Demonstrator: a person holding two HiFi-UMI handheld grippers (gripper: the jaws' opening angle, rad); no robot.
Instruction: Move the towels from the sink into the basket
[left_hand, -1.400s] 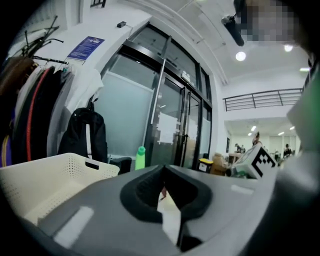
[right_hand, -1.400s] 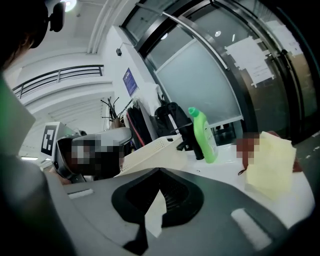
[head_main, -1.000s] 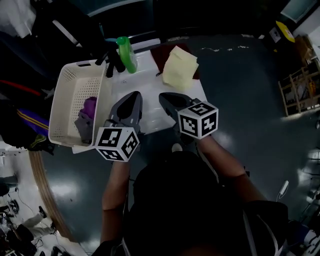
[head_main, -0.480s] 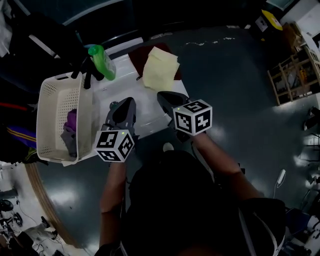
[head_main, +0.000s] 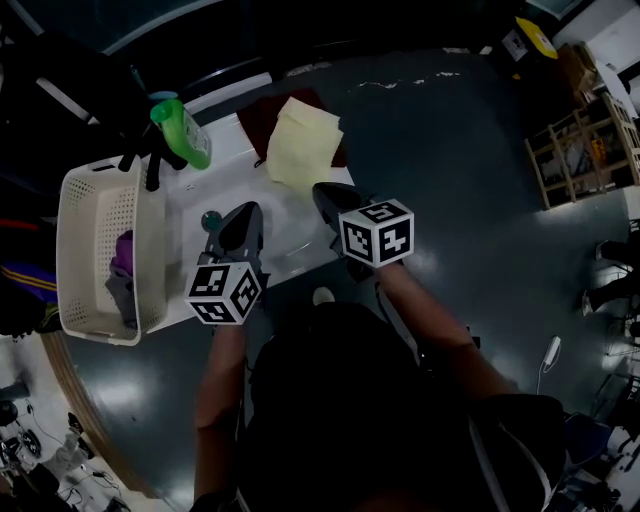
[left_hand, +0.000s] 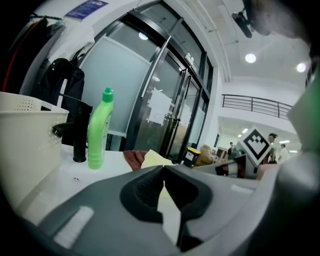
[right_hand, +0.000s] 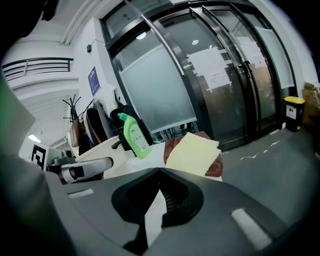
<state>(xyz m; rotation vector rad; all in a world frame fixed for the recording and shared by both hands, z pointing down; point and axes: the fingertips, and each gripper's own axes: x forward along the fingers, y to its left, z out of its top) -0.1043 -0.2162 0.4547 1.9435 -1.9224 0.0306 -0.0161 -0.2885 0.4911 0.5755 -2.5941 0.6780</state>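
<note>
Both the left gripper (head_main: 246, 208) and the right gripper (head_main: 321, 191) have their jaws pressed together, with nothing in them. Just ahead of the jaws lie two towels: one yellow towel (head_main: 303, 145) on top of one dark red towel (head_main: 255, 125). One basket (head_main: 80, 215) sits to the left of the left jaws, and one green bottle (head_main: 180, 130) stands ahead of them.

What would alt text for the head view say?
Seen from above, a person holds a shut, empty left claw and right claw over a white sink. A yellow towel lies at its far end; a basket holding cloths stands left.

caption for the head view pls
Shut left gripper and shut right gripper over the white sink; yellow towel ahead, basket left.
</note>
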